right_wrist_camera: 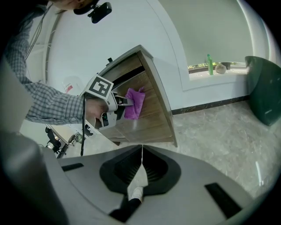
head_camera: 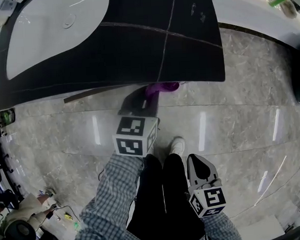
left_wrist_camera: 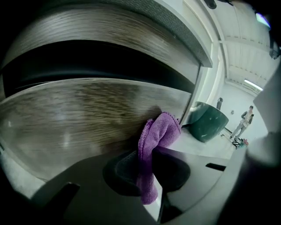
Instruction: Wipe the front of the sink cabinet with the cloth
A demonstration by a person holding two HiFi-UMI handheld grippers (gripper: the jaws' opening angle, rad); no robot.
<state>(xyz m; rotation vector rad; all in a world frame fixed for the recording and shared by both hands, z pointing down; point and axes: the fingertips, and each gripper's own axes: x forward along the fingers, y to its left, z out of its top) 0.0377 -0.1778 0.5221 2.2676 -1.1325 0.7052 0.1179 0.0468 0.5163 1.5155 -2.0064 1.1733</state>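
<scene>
1. You have no words, numbers or brand names to read in any of the three views.
2. The cube (head_camera: 136,136) on your left gripper (left_wrist_camera: 151,151) carries only black-and-white square marker patterns, with no letters or digits.
3. The cube (head_camera: 210,200) on your right gripper (right_wrist_camera: 141,151), near right in the head view, carries the same kind of pattern.
4. Any print on the green bottle (right_wrist_camera: 208,63) on the far ledge is too small to tell.
</scene>
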